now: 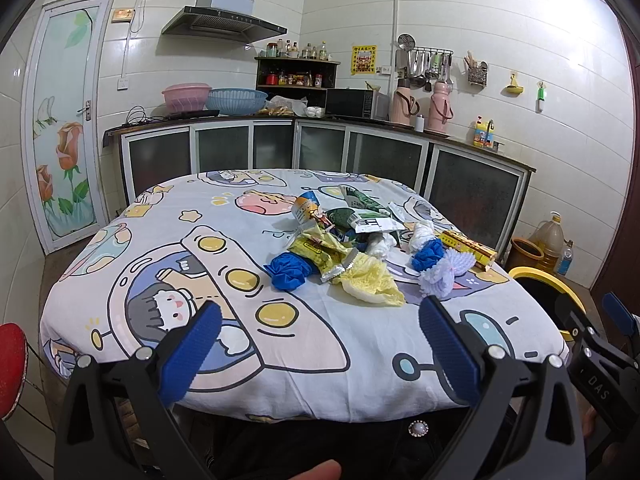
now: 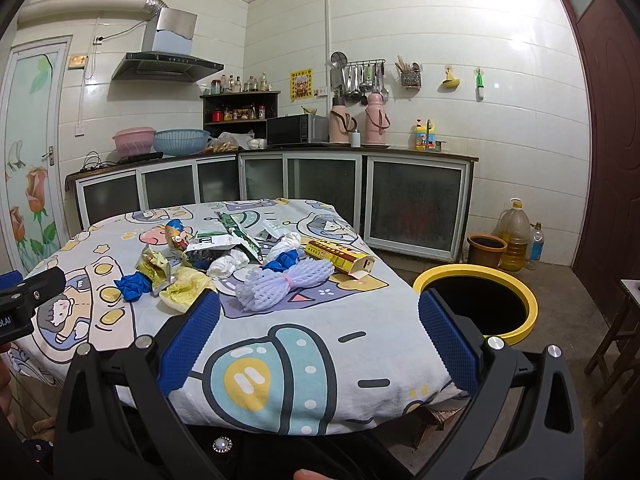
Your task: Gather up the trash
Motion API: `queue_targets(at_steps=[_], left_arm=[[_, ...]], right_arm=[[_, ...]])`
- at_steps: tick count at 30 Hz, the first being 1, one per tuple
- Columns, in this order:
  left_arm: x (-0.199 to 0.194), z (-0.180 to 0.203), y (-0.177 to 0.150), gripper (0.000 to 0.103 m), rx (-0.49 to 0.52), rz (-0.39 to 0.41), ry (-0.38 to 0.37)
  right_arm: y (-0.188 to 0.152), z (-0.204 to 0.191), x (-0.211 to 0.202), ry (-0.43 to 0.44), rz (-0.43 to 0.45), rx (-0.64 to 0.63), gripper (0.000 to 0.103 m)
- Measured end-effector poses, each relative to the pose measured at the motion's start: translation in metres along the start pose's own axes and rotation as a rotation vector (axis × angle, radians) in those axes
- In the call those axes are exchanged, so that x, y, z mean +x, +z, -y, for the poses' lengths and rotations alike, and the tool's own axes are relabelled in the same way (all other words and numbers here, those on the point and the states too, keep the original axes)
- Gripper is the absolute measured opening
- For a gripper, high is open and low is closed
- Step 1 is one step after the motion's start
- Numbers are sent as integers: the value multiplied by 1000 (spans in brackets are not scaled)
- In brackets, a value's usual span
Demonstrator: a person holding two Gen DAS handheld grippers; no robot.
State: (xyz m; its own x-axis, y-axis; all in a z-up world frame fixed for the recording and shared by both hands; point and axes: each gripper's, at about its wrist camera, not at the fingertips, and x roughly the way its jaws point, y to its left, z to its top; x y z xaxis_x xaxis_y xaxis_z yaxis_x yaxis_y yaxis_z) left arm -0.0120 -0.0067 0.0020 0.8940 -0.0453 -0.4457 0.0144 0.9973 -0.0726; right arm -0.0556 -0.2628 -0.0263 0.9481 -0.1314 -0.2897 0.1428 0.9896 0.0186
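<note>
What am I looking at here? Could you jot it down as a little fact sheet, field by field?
place: kitchen, round table under a cartoon-print cloth
trash on table: lavender foam net, yellow carton, blue crumpled wads, yellow foam sheet, snack wrappers, white wads
bin: black with yellow rim, on the floor right of the table
left gripper: open, empty, at the near table edge
right gripper: open, empty, facing the foam net
progress: nothing picked up yet
</note>
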Motion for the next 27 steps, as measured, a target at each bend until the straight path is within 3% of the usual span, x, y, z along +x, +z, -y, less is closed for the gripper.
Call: queue_targets(at_steps=[11, 17, 20, 21, 24, 27], left_arm=[[5, -2, 0, 95, 3, -21, -23], [22, -10, -10, 95, -13, -87, -124], [34, -10, -15, 95, -22, -106, -289], [39, -8, -17, 95, -17, -121, -307], [57, -3, -15, 95, 40, -162, -296], [76, -16, -5, 95, 31, -173, -294]], right_arm=[[4, 11, 7, -6, 6, 4, 95], [23, 33, 29, 62, -15, 26, 95], [28, 36, 46, 110, -51, 2, 95], [27, 35, 54, 136, -71, -8, 95], [26, 31, 72, 190, -125, -30, 95], [23, 22, 94, 221, -186, -85, 95]])
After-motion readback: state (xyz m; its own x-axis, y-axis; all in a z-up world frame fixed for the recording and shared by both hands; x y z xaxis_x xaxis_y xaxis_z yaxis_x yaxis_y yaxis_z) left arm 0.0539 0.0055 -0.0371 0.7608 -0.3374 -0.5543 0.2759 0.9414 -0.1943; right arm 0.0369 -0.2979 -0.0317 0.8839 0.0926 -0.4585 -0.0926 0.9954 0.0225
